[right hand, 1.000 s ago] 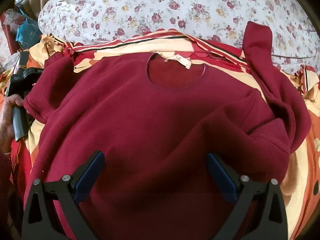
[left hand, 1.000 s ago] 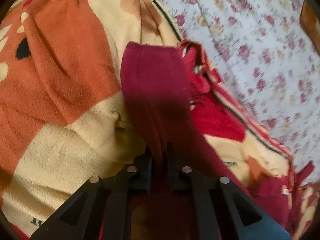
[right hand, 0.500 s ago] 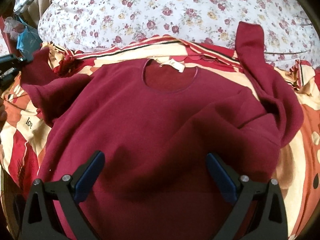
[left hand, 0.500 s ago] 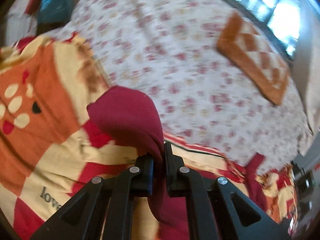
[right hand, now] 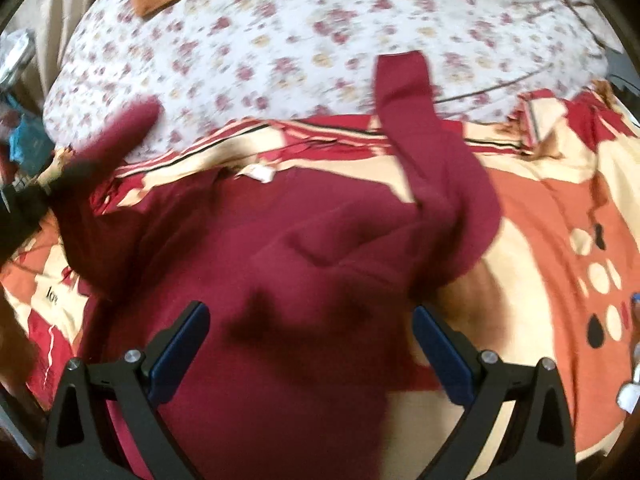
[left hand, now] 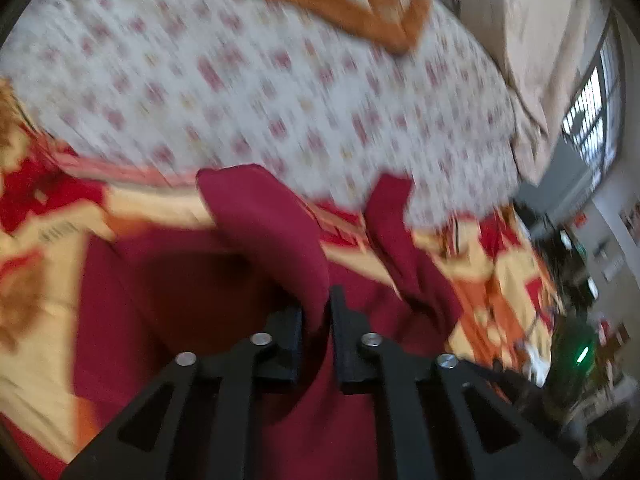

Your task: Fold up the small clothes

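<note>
Left wrist view: left gripper (left hand: 318, 320) pinches sweater (right hand: 280, 272) sleeve (blurred); right gripper (right hand: 310, 344) spread above its body, floral sheet (right hand: 320, 40) bare across upper frame.

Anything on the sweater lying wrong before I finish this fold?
Yes. The far sleeve sticks up past the patterned blanket onto the floral sheet, and its shoulder is bunched into a lump instead of lying flat. The left gripper has its jaws clamped on the other sleeve.
</note>
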Available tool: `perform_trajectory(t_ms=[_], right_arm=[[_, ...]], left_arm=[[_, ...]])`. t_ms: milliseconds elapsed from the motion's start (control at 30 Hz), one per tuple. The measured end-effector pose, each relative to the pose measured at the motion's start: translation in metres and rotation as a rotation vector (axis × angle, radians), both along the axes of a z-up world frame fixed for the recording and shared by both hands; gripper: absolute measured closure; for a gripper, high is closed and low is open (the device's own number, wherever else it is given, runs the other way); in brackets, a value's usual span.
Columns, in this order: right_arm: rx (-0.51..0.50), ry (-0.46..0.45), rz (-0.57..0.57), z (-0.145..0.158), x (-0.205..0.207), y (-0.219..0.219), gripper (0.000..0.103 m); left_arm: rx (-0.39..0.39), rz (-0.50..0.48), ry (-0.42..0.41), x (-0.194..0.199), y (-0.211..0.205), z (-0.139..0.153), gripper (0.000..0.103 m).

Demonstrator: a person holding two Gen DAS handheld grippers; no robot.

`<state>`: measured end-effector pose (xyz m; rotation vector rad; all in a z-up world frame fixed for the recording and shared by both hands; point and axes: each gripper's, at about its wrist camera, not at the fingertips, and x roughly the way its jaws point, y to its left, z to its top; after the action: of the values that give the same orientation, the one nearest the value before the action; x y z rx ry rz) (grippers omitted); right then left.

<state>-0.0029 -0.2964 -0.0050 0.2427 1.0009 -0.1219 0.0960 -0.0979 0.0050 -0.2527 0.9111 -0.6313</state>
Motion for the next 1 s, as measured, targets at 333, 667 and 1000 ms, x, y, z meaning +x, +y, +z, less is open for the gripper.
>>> perform_trajectory(t_ms=[333,667,1000], right_arm=[[-0.001,-0.047,0.0,0.009,0.005,-0.022,0.0],[-0.145,-0.036,0.124,-0.007,0.092,-0.009,0.013],[-0.129,0.103,0.218,-0.061,0.136,0.003,0.088]], left_arm=[[0.132,0.077,-0.033,-0.031,0.046,-0.002,0.079],[0.315,0.442,0.101,-0.006,0.122,-0.06,0.079],[0.277,0.458,0.069,-0.005,0.125,-0.075,0.072]])
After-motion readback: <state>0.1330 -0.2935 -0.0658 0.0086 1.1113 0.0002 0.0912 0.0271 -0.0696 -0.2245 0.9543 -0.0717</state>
